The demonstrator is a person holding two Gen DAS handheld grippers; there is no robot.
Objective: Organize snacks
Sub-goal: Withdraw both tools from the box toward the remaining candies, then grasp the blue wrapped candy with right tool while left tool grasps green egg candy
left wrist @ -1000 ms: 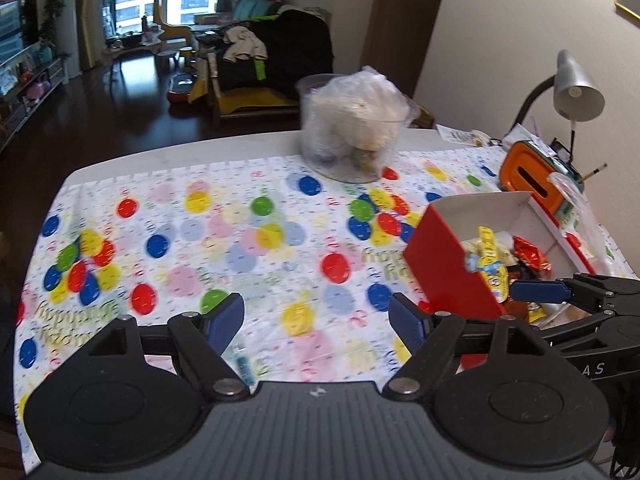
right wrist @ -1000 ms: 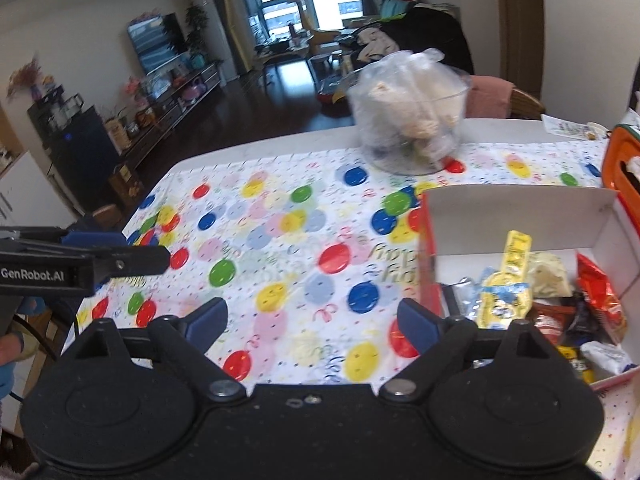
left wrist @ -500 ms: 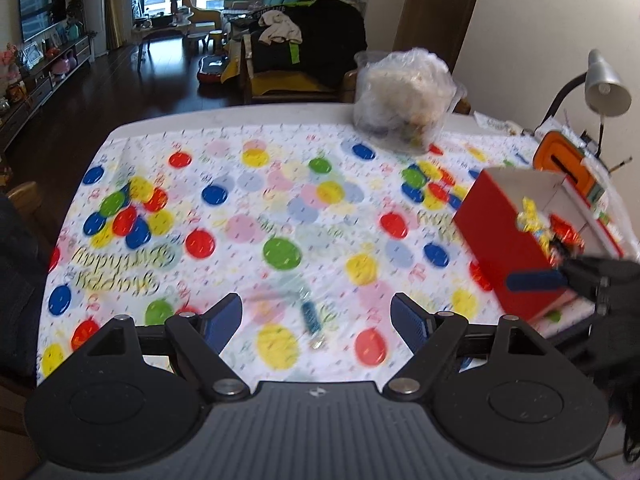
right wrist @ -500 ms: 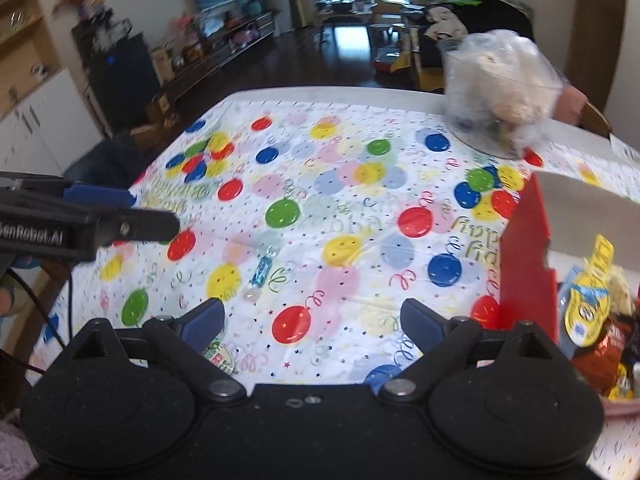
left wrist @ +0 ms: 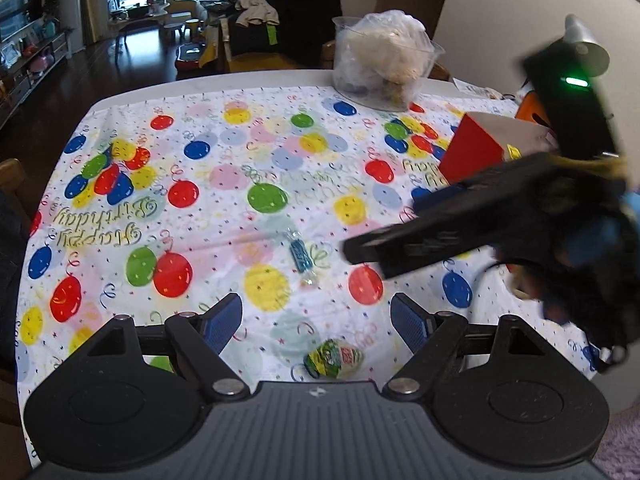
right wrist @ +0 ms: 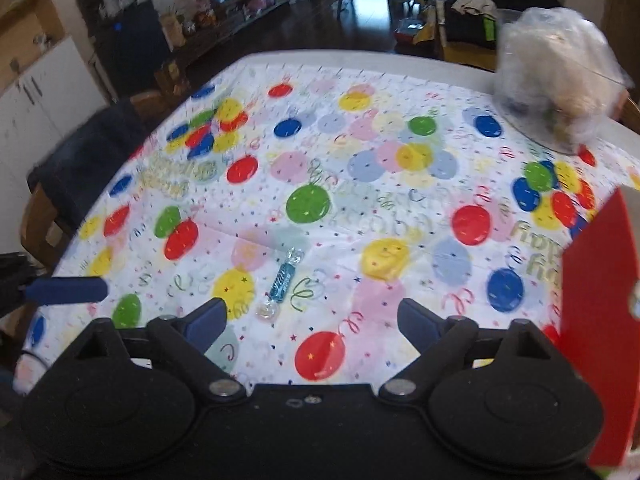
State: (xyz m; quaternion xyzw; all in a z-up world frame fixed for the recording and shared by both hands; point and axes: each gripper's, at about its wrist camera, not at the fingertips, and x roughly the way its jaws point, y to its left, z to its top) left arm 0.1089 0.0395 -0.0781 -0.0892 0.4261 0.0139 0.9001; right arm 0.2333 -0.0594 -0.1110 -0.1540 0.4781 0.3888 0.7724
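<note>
On the counter (left wrist: 132, 94), under a balloon-print cloth (left wrist: 224, 184), two loose snacks lie toward the near edge. A blue-wrapped candy (left wrist: 301, 255) with clear twisted ends rests about mid-width, near a green balloon print. A green-and-white wrapped snack (left wrist: 335, 358) sits closer still to the near edge, just ahead of the left claw (left wrist: 316, 318).

Left claw: jaws wide apart, blue pads (left wrist: 219, 320) clear, nothing between them; the green-and-white snack shows low in the gap, untouched.

Right claw (right wrist: 312, 314): jaws closing, though still wide, nothing gripped. The blue candy (right wrist: 282, 280) lies on the cloth just ahead of its left pad, not touched. In the left wrist view this claw appears as a blurred black body reaching in from the right side, a green light lit on its housing.

Red box (left wrist: 472, 156), white inside, stands near the right edge; a yellow wrapper peeks over its rim. In the right wrist view its red wall (right wrist: 596, 320) fills the right margin.

Clear tub (left wrist: 384, 64) stuffed with a crumpled plastic bag stands at the far edge, right of centre. Grey desk lamp (left wrist: 584, 44) at the far right corner, partly hidden.
</note>
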